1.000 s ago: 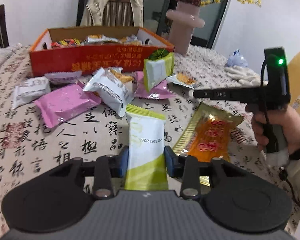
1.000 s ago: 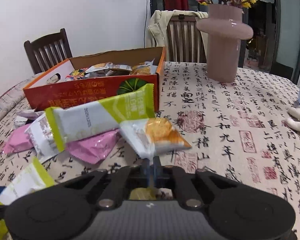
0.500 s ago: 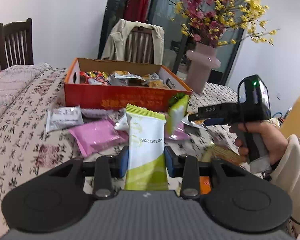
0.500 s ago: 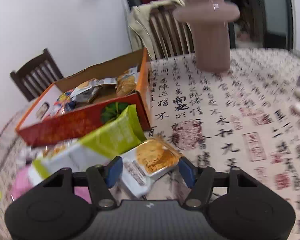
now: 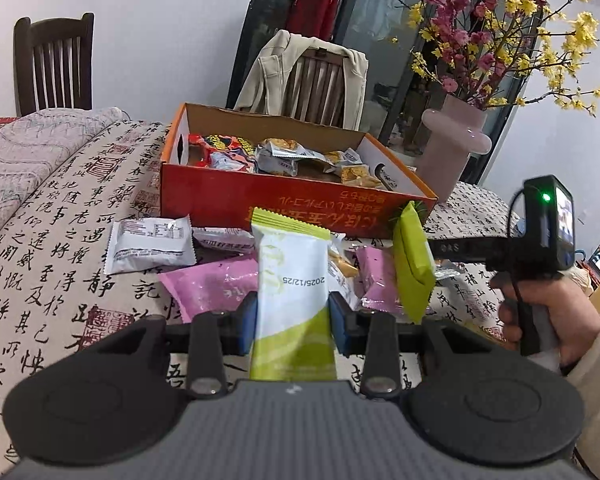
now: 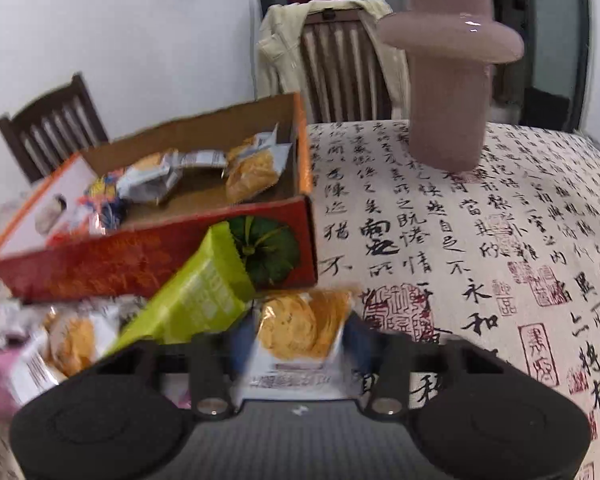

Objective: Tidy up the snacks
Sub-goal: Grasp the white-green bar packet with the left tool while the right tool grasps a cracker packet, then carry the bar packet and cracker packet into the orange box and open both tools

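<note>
My left gripper [image 5: 292,320] is shut on a white and green snack packet [image 5: 290,276], held upright above the table in front of the orange cardboard box [image 5: 292,204]. Several snacks lie inside that box. My right gripper [image 6: 296,344] is closing its jaws on a cookie packet [image 6: 300,328], with the blue pads against its sides, just off the box's [image 6: 140,256] near right corner. Beside it a green packet [image 6: 196,300] leans on the box front. From the left wrist, a person's hand [image 5: 548,312] holds the right tool at the right.
Loose pink packets [image 5: 208,284] and a white packet [image 5: 148,244] lie before the box on the calligraphy tablecloth. A pink vase [image 6: 448,92] of flowers stands right of the box. A chair with a beige jacket [image 5: 312,76] is behind the table, and a dark chair [image 5: 52,68] stands far left.
My right gripper let go of the cookie packet's edge, opened wide, moved forward, and its jaws now close around the packet's body. My left gripper rose and moved toward the box with its packet.
</note>
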The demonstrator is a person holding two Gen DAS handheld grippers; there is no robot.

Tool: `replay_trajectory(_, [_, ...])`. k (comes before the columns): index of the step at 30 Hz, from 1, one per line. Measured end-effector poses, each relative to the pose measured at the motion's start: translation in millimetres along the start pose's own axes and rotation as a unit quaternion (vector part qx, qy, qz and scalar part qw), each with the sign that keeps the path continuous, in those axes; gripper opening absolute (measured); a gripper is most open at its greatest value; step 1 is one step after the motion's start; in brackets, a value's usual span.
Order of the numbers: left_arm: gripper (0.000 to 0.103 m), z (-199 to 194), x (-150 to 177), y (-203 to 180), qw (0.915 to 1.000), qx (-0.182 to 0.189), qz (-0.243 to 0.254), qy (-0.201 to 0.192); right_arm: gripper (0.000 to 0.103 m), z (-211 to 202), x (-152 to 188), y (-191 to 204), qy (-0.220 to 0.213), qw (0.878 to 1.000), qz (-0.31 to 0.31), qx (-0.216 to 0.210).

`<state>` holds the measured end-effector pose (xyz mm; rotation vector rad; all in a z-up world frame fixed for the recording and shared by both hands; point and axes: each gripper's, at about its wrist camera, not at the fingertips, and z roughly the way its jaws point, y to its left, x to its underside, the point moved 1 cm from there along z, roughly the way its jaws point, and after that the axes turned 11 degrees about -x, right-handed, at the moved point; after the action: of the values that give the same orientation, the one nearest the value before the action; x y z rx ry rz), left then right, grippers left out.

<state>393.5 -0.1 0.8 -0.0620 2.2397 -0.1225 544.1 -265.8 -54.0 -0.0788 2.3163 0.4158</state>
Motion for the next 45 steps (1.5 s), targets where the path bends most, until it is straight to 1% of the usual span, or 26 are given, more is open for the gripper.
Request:
replay_trajectory(1, [0.037, 0.3, 0.2, 1.0, 1.0000, -0.002, -0.002, 0.001, 0.040, -0.9, 1.2, 0.0, -0.001, 1.000, -0.007, 0.001])
replay_trajectory(5, [0.037, -3.3, 1.6, 4.7, 0.9999, -0.005, -0.011, 0.005, 0.039, -13.1, 9.8, -3.9, 0.000, 1.000, -0.018, -0.006])
replay_trajectory(9, [0.037, -20.5, 7.2, 6.1, 0.9998, 0.005, -0.017, 0.001, 0.039, -39.3, 25.2, -13.0, -0.006, 1.000, -0.016, -0.007])
replay_trajectory(13, [0.037, -44.2, 16.3, 4.5, 0.9996, 0.011, -0.027, -0.005, 0.039, -87.3, 43.6, -9.4, -0.035, 0.999, -0.025, -0.020])
replay_trajectory(14, [0.037, -51.8, 19.5, 3.3, 0.9995, 0.011, -0.028, -0.007, 0.039, -103.9, 49.1, -5.1, -0.047, 0.998, -0.030, -0.029])
replay_trajectory(19, [0.037, -89.0, 34.8, 0.2, 0.9990, 0.019, -0.035, -0.019, 0.039, -173.1, 73.7, 22.1, -0.076, 0.993, -0.063, -0.066])
replay_trajectory(22, [0.037, -110.6, 38.0, -0.1, 0.9986, 0.016, -0.034, -0.037, 0.039, -215.3, 88.8, 35.4, -0.094, 0.988, -0.080, -0.093])
replay_trajectory(26, [0.037, -125.2, 29.2, -0.9, 0.9975, 0.006, -0.036, -0.061, 0.039, -248.1, 97.6, 50.4, -0.115, 0.982, -0.100, -0.112])
replay_trajectory(28, [0.037, -127.8, 22.3, -0.2, 0.9970, 0.003, -0.037, -0.068, 0.039, -253.4, 97.5, 53.5, -0.119, 0.981, -0.103, -0.113])
replay_trajectory(32, [0.037, -122.4, -2.4, 2.9, 0.9957, -0.006, -0.031, -0.087, 0.039, -253.4, 88.9, 57.0, -0.126, 0.979, -0.104, -0.118])
replay_trajectory(35, [0.037, -107.7, -38.1, 6.0, 0.9935, -0.018, -0.029, -0.109, 0.039, -245.6, 68.4, 60.7, -0.141, 0.977, -0.104, -0.124])
replay_trajectory(38, [0.037, -79.3, -84.2, 6.4, 0.9911, -0.037, -0.018, -0.126, 0.039, -231.9, 33.3, 66.8, -0.158, 0.973, -0.108, -0.129])
replay_trajectory(39, [0.037, -66.0, -99.1, 7.3, 0.9910, -0.041, -0.016, -0.126, 0.040, -224.2, 18.7, 66.7, -0.161, 0.972, -0.106, -0.132])
replay_trajectory(42, [0.037, -19.0, -138.8, 14.8, 0.9936, -0.041, -0.025, -0.103, 0.040, -196.2, -23.7, 62.8, -0.163, 0.972, -0.089, -0.141])
replay_trajectory(45, [0.037, 30.7, -164.7, 22.2, 0.9940, -0.061, -0.035, -0.084, 0.040, -161.3, -55.4, 58.3, -0.151, 0.975, -0.086, -0.136])
